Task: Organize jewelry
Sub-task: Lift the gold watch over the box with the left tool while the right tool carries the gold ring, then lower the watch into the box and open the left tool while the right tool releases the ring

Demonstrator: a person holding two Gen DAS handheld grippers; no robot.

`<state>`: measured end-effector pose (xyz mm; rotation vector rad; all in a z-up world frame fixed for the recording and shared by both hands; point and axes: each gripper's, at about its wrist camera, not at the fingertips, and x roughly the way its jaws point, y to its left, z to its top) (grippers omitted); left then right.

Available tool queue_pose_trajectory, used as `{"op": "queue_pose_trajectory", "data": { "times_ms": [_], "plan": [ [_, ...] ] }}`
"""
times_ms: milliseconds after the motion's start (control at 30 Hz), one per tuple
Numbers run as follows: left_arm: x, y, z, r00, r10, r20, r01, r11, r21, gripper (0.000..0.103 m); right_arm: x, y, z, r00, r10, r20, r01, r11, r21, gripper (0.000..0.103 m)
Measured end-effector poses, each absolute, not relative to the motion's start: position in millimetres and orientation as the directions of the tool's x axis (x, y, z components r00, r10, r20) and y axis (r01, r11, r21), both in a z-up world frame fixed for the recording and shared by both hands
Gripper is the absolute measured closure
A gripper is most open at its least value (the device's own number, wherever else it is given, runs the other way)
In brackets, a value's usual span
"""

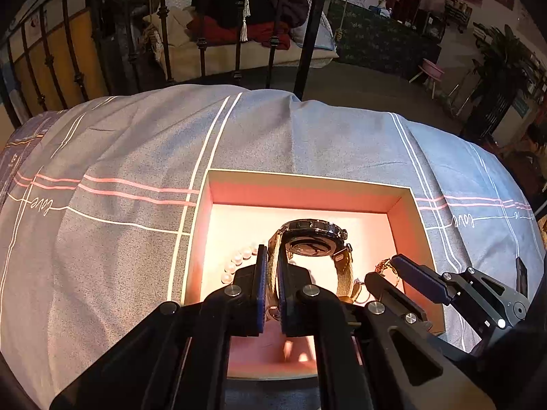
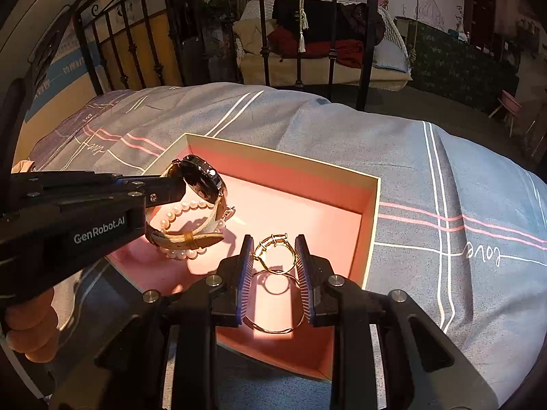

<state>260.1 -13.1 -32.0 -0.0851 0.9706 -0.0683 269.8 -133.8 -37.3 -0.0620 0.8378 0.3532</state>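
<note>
An open pink box (image 1: 307, 189) (image 2: 371, 212) lies on the bed. My left gripper (image 1: 272, 253) (image 2: 177, 184) is shut on the tan strap of a wristwatch (image 1: 312, 239) (image 2: 201, 177) and holds it just above the box floor, dark case up. A pearl bracelet (image 1: 236, 259) (image 2: 177, 210) lies in the box under the watch. My right gripper (image 2: 274, 249) (image 1: 384, 270) hangs over the near right part of the box, shut on a thin gold bangle (image 2: 271, 239) (image 1: 384, 264). The bangle's lower hoop passes behind the pads.
The grey-blue bedspread (image 1: 136, 143) (image 2: 444, 171) with white and pink stripes spreads around the box. A black iron bed rail (image 1: 307, 34) (image 2: 367, 34) stands at the far edge. A person's hand (image 2: 30, 328) grips the left tool's handle.
</note>
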Motion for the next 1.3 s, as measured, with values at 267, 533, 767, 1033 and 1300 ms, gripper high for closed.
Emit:
{"op": "queue_pose_trajectory", "data": {
  "times_ms": [267,533,767,1033,1300],
  "plan": [
    [266.1,-17.6,-45.2,0.53,-0.09,-0.843,0.032,0.996,-0.086,0.096,273.5,-127.8,-48.3,0.59,0.283,-0.756,-0.348,0.934,0.079,0.077],
    [269.3,-19.9,-52.3,0.516,-0.072,-0.853,0.033,0.997,-0.064,0.096,276.2,-122.1,-53.6,0.577,0.27,-0.771,-0.36,0.931,0.057,0.077],
    [270.5,-26.1,-54.1,0.502,-0.059,-0.863,0.036,0.998,-0.048,0.096,276.0,-118.8,-53.8,0.575,0.261,-0.776,-0.367,0.929,0.041,0.077],
    [268.0,-27.5,-49.4,0.51,-0.047,-0.859,0.038,0.999,-0.032,0.093,273.4,-118.4,-50.4,0.581,0.256,-0.773,-0.371,0.928,0.029,0.077],
    [266.2,-26.3,-46.8,0.51,-0.031,-0.86,0.027,0.999,-0.02,0.081,269.6,-117.5,-47.6,0.586,0.251,-0.77,-0.377,0.926,0.014,0.067]
  ]
}}
